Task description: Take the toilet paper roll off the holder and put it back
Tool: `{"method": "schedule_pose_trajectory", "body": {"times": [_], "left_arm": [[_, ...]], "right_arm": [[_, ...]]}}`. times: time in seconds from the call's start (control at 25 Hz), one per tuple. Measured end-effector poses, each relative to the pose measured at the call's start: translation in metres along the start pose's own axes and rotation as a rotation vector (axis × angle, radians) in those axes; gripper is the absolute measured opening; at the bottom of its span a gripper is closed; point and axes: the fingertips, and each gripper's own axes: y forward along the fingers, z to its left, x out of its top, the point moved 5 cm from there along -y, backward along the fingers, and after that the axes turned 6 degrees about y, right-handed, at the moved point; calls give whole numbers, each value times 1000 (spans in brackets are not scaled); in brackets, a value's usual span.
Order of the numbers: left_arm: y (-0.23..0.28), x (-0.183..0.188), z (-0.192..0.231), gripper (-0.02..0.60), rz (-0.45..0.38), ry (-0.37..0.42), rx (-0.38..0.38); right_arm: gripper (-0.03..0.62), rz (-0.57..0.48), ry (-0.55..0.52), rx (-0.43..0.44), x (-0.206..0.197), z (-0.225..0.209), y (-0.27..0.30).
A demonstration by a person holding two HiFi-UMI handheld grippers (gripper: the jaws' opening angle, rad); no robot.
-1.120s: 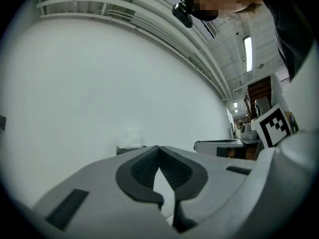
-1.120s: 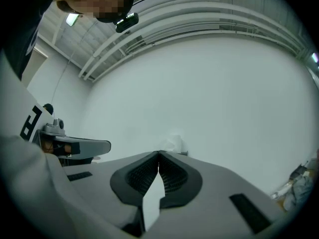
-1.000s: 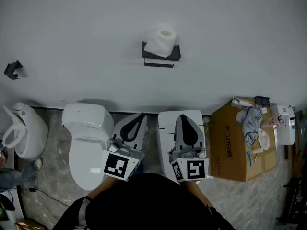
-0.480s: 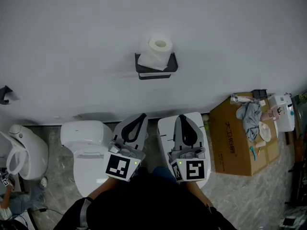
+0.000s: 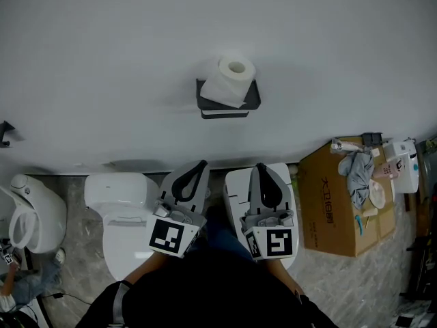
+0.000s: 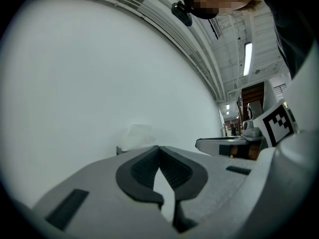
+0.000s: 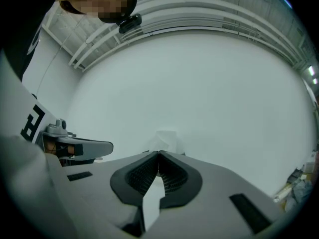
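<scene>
A white toilet paper roll (image 5: 230, 78) sits on a black wall-mounted holder (image 5: 229, 100) on the white wall. Both grippers hang well below it, side by side near my body. My left gripper (image 5: 201, 164) is shut with nothing between its tips, pointing up at the wall. My right gripper (image 5: 260, 167) is shut too and holds nothing. In the left gripper view the roll (image 6: 139, 136) shows faintly beyond the closed tips (image 6: 159, 147). In the right gripper view the roll (image 7: 166, 140) stands just past the closed tips (image 7: 158, 153).
Below the wall stand a white toilet (image 5: 124, 210), another toilet tank (image 5: 240, 183) behind my right gripper, and a third toilet (image 5: 31, 214) at far left. A cardboard box (image 5: 341, 197) with cloth and clutter sits at the right. A small black fitting (image 5: 5, 132) is on the wall left.
The view has shifted a little between frames, so the roll and holder drifted within the picture. Both grippers stay shut in the same place near my body.
</scene>
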Motion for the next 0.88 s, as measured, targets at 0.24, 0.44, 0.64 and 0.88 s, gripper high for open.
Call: {"method": "schedule_pose_trajectory", "body": {"times": [0.24,0.44,0.64,0.88], "left_arm": [[23,0,16,6,-6,0,30],[43,3,30,6,-16,14,42],[64,3,39,6,-20,12,38],[85,9,47,6,-30,10,42]], "right_arm": [[23,4,-9,63,-2,-7,36],[23,-24,11,69,-1,-20,63],[23,-32,11,87,0,-28,86],[23,-44,12,103,7,-38,109]]}}
